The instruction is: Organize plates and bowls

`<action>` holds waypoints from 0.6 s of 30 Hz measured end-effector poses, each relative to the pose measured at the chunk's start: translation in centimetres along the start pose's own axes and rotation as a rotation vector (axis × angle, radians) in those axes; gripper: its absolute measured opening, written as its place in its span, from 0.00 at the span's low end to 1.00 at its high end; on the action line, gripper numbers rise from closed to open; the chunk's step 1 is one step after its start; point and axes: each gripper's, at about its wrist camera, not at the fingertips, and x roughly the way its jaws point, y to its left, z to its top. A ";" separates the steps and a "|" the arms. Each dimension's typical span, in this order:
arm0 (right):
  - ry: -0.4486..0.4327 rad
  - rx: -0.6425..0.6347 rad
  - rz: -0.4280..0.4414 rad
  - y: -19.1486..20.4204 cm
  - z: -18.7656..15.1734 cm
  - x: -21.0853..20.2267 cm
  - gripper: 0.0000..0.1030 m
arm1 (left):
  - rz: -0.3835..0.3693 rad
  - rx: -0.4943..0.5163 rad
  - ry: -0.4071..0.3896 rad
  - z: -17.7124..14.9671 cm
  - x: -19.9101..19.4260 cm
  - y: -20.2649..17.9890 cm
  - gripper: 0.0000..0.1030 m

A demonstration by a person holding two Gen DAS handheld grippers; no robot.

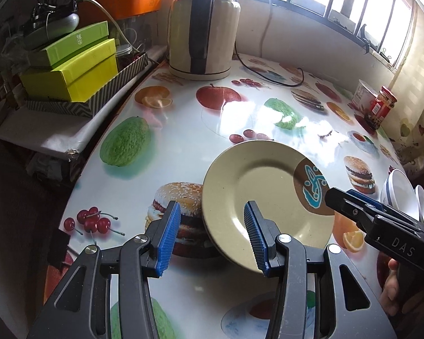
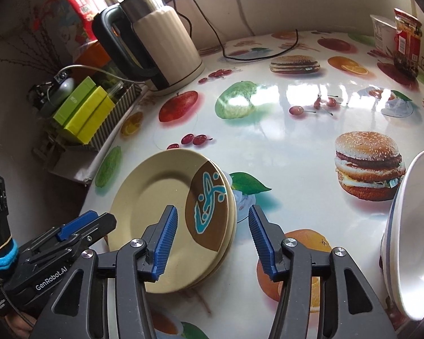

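Clearly both claws half open, left claw [image 1: 212, 233] and right claw [image 2: 212, 238] empty, over stacked plates [image 2: 161, 206]

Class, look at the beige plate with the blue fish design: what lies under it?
Under the top plate, rims of more beige plates show. Their faces and the tablecloth beneath are covered.

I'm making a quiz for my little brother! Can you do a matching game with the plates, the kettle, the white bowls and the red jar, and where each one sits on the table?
Things:
1. plates
2. kettle
3. white bowls
4. red jar

Places in the right wrist view:
A. far right corner
B. near right edge
C. far left, by the boxes
D. near left, stacked

Pairs: 1-D, 2-C, 3-B, 4-A
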 end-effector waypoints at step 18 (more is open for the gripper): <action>-0.139 -0.019 -0.125 -1.3 -3.5 -8.5 0.56 | -0.033 0.095 -0.070 -1.8 -4.6 -5.5 0.47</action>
